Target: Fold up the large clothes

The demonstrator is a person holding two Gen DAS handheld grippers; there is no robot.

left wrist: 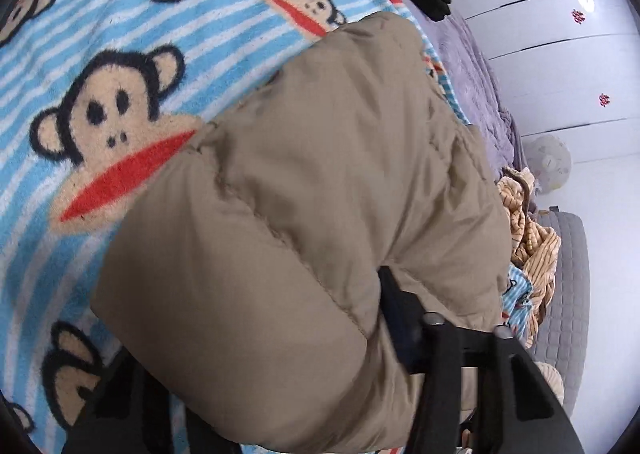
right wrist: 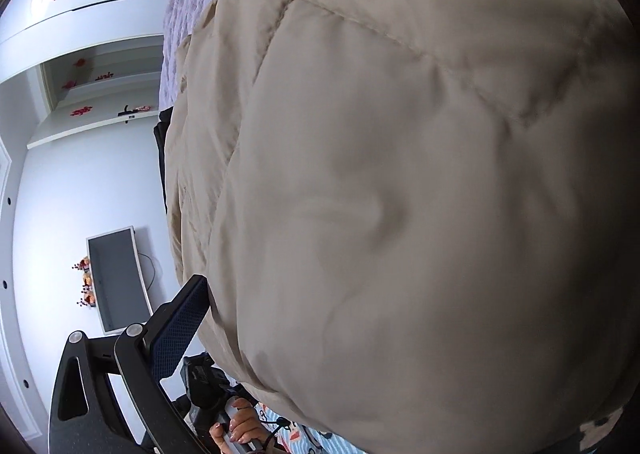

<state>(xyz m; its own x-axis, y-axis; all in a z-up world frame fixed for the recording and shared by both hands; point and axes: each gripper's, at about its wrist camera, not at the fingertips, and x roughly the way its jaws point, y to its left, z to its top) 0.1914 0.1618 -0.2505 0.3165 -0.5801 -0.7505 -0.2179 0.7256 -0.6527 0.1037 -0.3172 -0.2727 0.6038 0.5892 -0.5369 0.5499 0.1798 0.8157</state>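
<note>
- While the tan puffer jacket (left wrist: pixel 304 206) lay bulked up on the monkey-print blanket (left wrist: pixel 72 54) of the bed, the left hand-held gripper (left wrist: pixel 400 334) was pushed against its near edge.
- Left hand-held gripper: one dark finger (left wrist: pixel 400 318) showed pressed into the quilted fabric, the other was hidden under the jacket; jacket fabric sat between them, but how far apart the jaws stood could not be told.
- In the right wrist view the same jacket (right wrist: pixel 400 194) filled almost the whole frame, very close to the lens.
- Right hand-held gripper (right wrist: pixel 280 318): only the left finger with its blue textured pad (right wrist: pixel 180 326) was visible, lying right against the jacket's edge; the other finger was covered by fabric, so a grasp could not be confirmed.
- A hand (right wrist: pixel 240 428) holding a gripper handle showed at the bottom of the right wrist view, over the blanket.
- A purple cover (left wrist: pixel 476 66) and a striped orange-brown garment (left wrist: pixel 528 230) lay beside the jacket on the bed.
- White wardrobe doors (left wrist: pixel 560 54) stood behind; a monitor (right wrist: pixel 118 278) sat by the wall.
</note>
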